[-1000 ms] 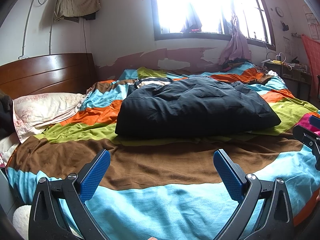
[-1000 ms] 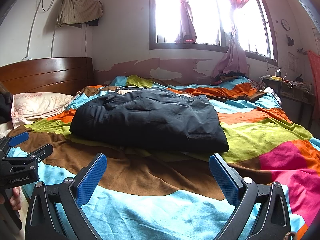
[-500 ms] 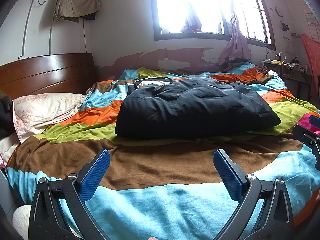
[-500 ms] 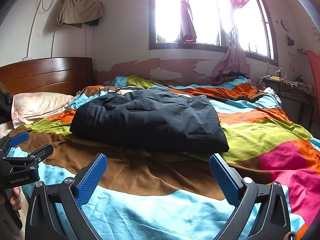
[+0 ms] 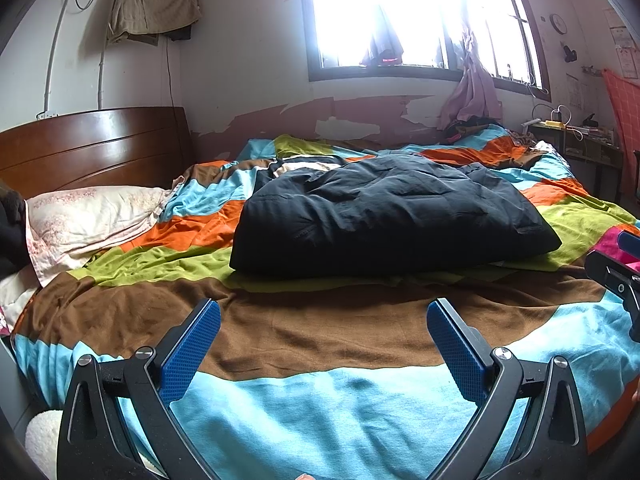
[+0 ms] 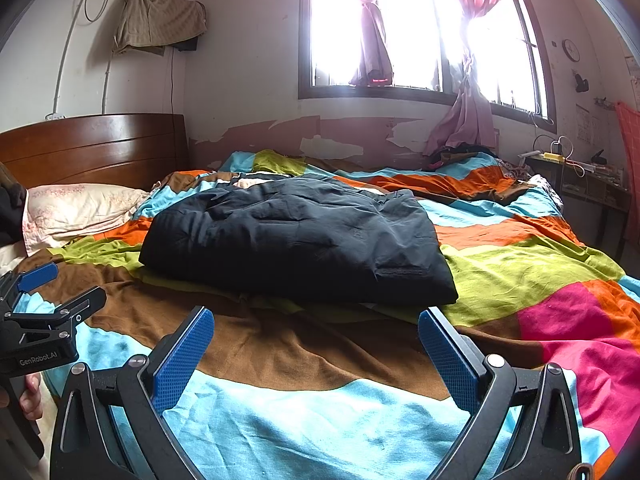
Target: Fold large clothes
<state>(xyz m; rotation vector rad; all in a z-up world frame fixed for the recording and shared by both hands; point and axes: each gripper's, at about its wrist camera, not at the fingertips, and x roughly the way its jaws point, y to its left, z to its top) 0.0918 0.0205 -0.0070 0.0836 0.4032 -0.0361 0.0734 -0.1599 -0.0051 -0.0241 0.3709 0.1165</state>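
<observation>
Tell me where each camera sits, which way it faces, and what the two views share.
Left wrist: on the left gripper, low at the bed's near edge, facing the dark folded garment and window; its open blue fingers show, the right gripper at right.
Right wrist: on the right gripper, facing likewise; the left gripper and a hand at left.
Shared: garment, striped bedspread, headboard, window.

Striped bedspread over bed, pillow far left by wooden headboard, window with pink curtains far wall, towel hung up left, cluttered desk far right
</observation>
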